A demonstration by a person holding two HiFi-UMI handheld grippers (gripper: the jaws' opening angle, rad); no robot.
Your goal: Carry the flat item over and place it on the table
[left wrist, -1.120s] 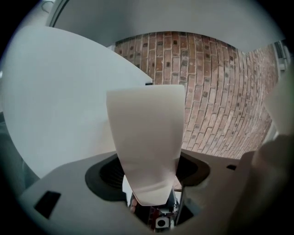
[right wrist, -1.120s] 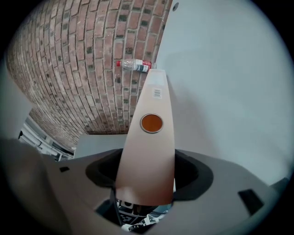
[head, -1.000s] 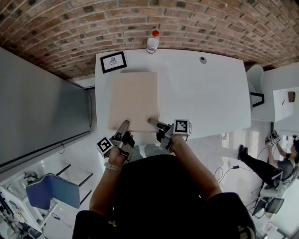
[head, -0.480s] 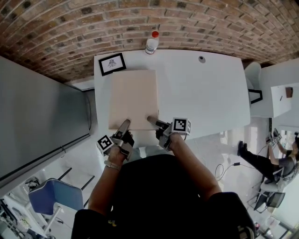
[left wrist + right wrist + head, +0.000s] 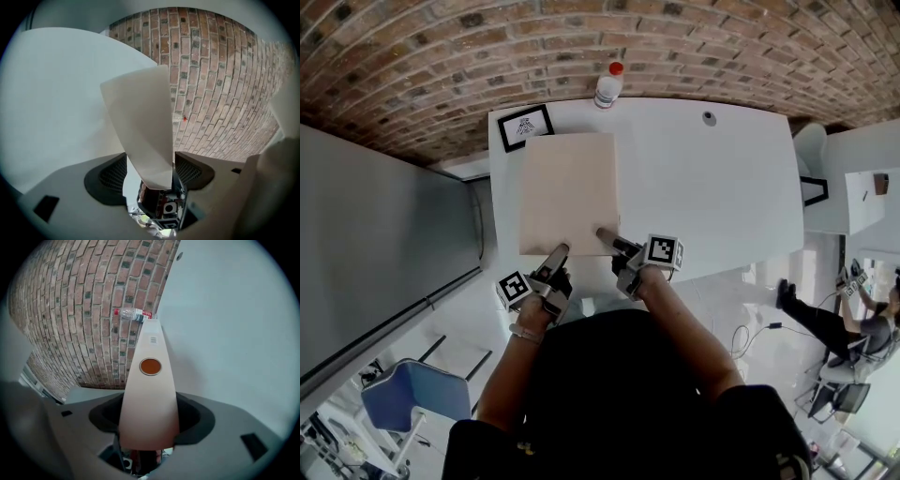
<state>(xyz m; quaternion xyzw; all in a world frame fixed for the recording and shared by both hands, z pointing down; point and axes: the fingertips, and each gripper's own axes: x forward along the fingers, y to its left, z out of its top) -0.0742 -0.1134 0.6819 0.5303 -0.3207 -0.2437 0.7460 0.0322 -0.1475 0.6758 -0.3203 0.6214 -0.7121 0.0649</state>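
Note:
The flat item is a beige board [image 5: 569, 192] lying on the left part of the white table [image 5: 712, 187], its near edge close to the table's front edge. My right gripper [image 5: 607, 236] reaches over the board's near right corner. In the right gripper view the board [image 5: 150, 394] fills the space between the jaws, which are closing on it. My left gripper [image 5: 559, 255] sits at the board's near left edge. In the left gripper view the board [image 5: 140, 126] stands tilted between the jaws, with a thin strip of table showing beside it.
A plastic bottle with a red cap [image 5: 607, 84] stands at the table's far edge by the brick wall [image 5: 694, 47]. A small black-framed picture [image 5: 525, 127] lies at the far left corner, just beyond the board. A grey panel [image 5: 384, 234] runs along the left.
The board has slid a little farther onto the table, toward the framed picture. The right gripper went with it. The left gripper now overlaps the board's near edge less than before.

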